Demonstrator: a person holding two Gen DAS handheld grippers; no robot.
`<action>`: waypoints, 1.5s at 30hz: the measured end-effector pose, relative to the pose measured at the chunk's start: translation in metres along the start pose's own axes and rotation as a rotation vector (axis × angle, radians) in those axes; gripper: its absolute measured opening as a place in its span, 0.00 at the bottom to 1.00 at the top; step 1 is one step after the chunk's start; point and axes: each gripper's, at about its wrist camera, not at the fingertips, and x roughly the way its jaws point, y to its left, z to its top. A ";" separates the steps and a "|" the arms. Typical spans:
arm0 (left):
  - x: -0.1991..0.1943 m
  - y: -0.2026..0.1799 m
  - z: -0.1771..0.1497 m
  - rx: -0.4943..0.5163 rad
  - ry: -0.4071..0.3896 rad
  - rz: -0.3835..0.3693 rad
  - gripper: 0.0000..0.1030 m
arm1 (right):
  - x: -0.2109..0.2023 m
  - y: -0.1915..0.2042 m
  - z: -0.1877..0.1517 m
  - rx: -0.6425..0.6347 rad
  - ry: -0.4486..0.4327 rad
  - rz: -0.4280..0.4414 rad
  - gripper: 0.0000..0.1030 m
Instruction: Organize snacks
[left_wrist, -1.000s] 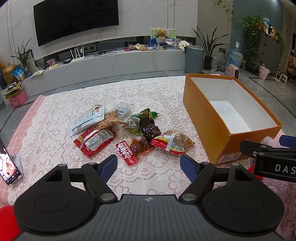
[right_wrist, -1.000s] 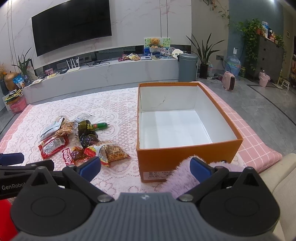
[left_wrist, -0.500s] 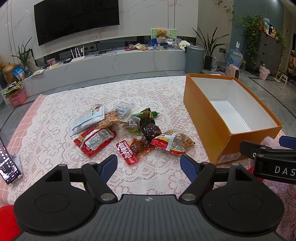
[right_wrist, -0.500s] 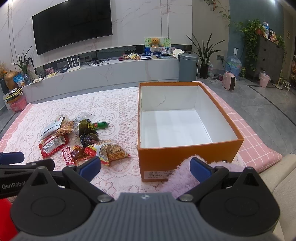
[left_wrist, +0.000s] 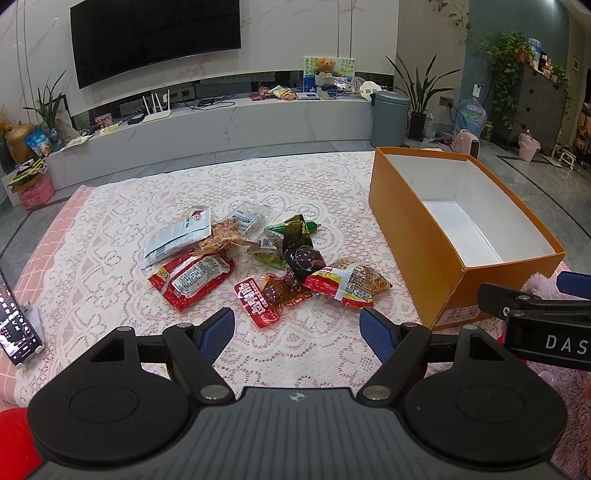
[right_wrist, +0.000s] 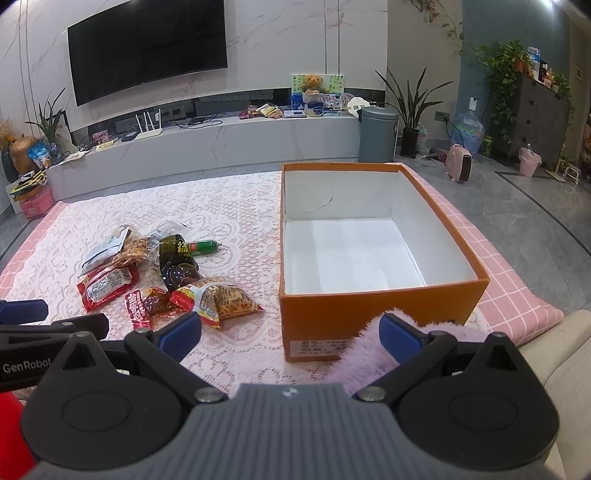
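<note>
A pile of several snack packets (left_wrist: 258, 258) lies on the lace-covered table: a red packet (left_wrist: 192, 278), a white pouch (left_wrist: 177, 236), a dark wrapped one (left_wrist: 303, 254), a noodle bag (left_wrist: 349, 282) and a green sausage (left_wrist: 288, 227). To their right stands an orange box (left_wrist: 417, 236), white inside, with nothing in it (right_wrist: 354, 251). My left gripper (left_wrist: 297, 332) hovers open just short of the pile. My right gripper (right_wrist: 290, 332) is open in front of the box's near wall (right_wrist: 369, 314), and the same pile (right_wrist: 162, 273) lies to its left.
A phone (left_wrist: 14, 325) leans at the table's left edge. A fluffy pink thing (right_wrist: 373, 350) lies before the box. Behind the table are a low TV bench (left_wrist: 221, 125), a grey bin (left_wrist: 389, 114) and potted plants.
Both views have shifted very slightly; the packets and the box lie as before, and both grippers stay open.
</note>
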 end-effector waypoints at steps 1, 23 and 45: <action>0.000 0.000 0.000 -0.001 0.000 0.000 0.88 | 0.000 0.001 0.000 -0.002 0.000 -0.001 0.97; 0.008 0.006 -0.003 -0.014 0.002 -0.001 0.88 | -0.002 0.008 0.004 -0.012 -0.004 0.018 0.97; 0.048 0.060 0.015 -0.073 0.051 -0.037 0.67 | 0.047 0.070 0.033 -0.194 -0.037 0.193 0.74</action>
